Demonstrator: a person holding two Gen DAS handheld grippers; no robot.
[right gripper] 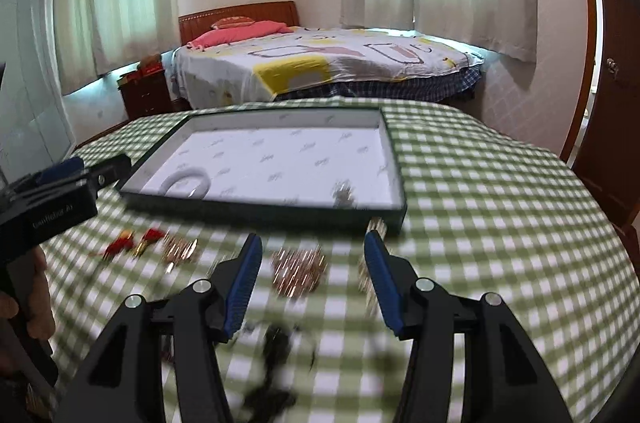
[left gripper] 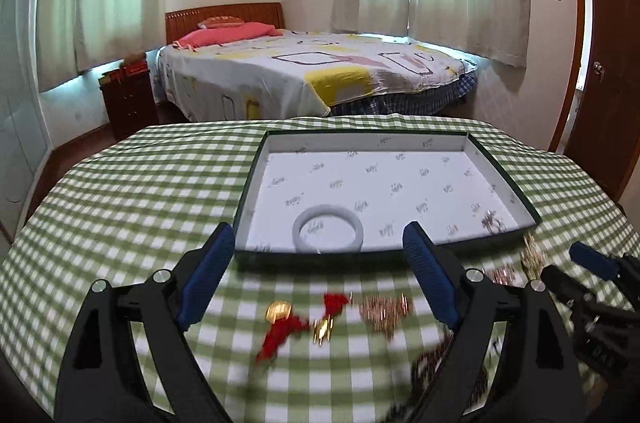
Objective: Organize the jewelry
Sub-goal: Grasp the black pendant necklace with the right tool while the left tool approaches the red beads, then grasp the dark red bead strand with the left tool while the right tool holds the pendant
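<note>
A shallow white-lined box (left gripper: 256,179) (right gripper: 394,159) lies on the green checked table. Inside are a white bangle (left gripper: 328,219) (right gripper: 188,181) and a small sparkly piece (left gripper: 491,221) (right gripper: 344,193). In front of the box lie gold-and-red charms (left gripper: 296,323) (right gripper: 132,243), a rose-gold chain pile (left gripper: 384,307) (right gripper: 298,271), more gold pieces (left gripper: 534,255) and dark beads (right gripper: 276,343). My left gripper (left gripper: 320,235) is open and empty above the charms. My right gripper (right gripper: 312,243) is open and empty over the chain pile.
The table's far edge (left gripper: 320,121) drops off toward a bed (left gripper: 320,71). A dark nightstand (left gripper: 128,103) stands at left and a wooden door (left gripper: 608,63) at right. The right gripper shows in the left wrist view (left gripper: 592,259); the left one shows in the right wrist view (right gripper: 60,191).
</note>
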